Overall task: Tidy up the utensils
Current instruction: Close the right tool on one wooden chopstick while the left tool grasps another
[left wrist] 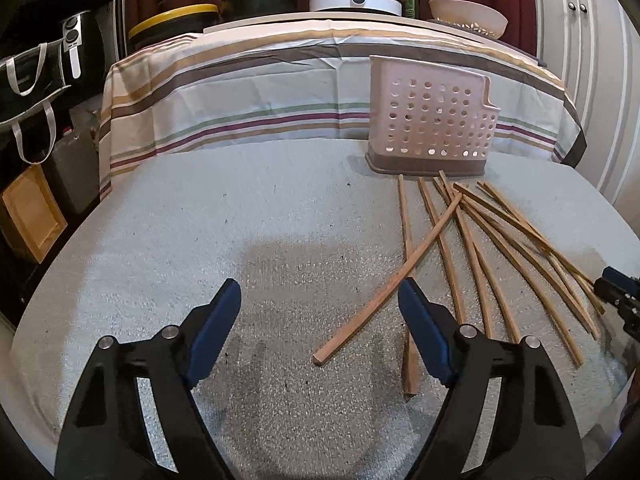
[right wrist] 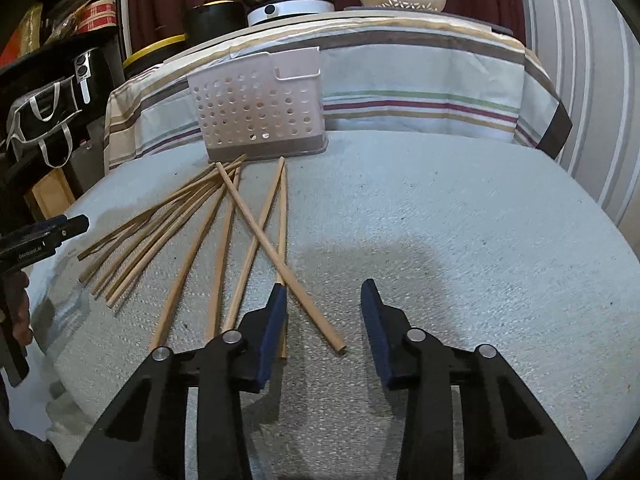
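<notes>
Both tools hover empty: left tool wide, right tool narrower. Crossed chopsticks lie before the holder at the worktop's far edge; a careless pinch may scatter them.

Left gripper: black plastic arms, blue ribbed pads, round silver pivot pins. Right gripper: same black arms, blue pads and silver pins. Small white lettering along one gripper's black body.
</notes>
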A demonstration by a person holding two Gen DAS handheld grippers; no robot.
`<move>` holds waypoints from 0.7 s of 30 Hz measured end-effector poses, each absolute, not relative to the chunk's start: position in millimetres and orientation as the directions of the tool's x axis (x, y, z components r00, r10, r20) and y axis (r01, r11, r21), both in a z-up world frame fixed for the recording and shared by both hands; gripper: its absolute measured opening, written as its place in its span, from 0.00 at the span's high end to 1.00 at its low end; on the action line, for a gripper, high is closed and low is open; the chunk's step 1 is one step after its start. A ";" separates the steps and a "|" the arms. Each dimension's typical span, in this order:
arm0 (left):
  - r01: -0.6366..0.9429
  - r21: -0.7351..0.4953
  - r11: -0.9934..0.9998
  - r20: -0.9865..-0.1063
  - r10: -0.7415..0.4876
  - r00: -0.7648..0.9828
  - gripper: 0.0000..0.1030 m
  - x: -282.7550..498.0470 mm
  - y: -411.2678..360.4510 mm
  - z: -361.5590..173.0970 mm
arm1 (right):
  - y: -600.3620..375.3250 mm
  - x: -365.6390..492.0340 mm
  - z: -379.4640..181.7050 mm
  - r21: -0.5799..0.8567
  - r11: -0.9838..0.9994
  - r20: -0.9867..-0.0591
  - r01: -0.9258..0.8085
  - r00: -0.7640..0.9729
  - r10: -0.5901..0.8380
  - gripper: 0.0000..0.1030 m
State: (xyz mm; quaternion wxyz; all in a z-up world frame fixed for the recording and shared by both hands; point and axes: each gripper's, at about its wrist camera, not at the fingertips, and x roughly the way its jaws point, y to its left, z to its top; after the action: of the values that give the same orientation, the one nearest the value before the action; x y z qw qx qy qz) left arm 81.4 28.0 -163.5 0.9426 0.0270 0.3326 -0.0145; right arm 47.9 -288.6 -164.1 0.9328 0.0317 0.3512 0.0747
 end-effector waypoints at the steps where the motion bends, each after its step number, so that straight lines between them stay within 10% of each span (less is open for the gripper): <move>1: 0.046 0.047 0.998 -0.628 -0.006 0.778 0.23 81.7 26.9 -164.2 | -287.8 48.8 -164.8 0.108 0.987 -0.654 -0.123 0.738 0.164 0.71; 12: 0.067 0.067 0.995 -0.624 -0.011 0.781 0.23 77.3 21.9 -165.8 | -283.8 40.8 -171.3 0.132 0.975 -0.647 -0.179 0.730 0.221 0.94; 21: 0.092 0.067 0.993 -0.639 -0.028 0.768 0.30 75.1 22.7 -173.4 | -281.4 32.7 -170.6 0.118 0.977 -0.622 -0.180 0.753 0.214 0.94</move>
State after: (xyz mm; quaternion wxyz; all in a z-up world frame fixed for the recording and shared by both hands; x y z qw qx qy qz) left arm 75.1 22.7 -173.4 0.9391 0.0473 0.3389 -0.0321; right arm 32.7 -281.4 -170.6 0.9360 0.0251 0.3350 0.1053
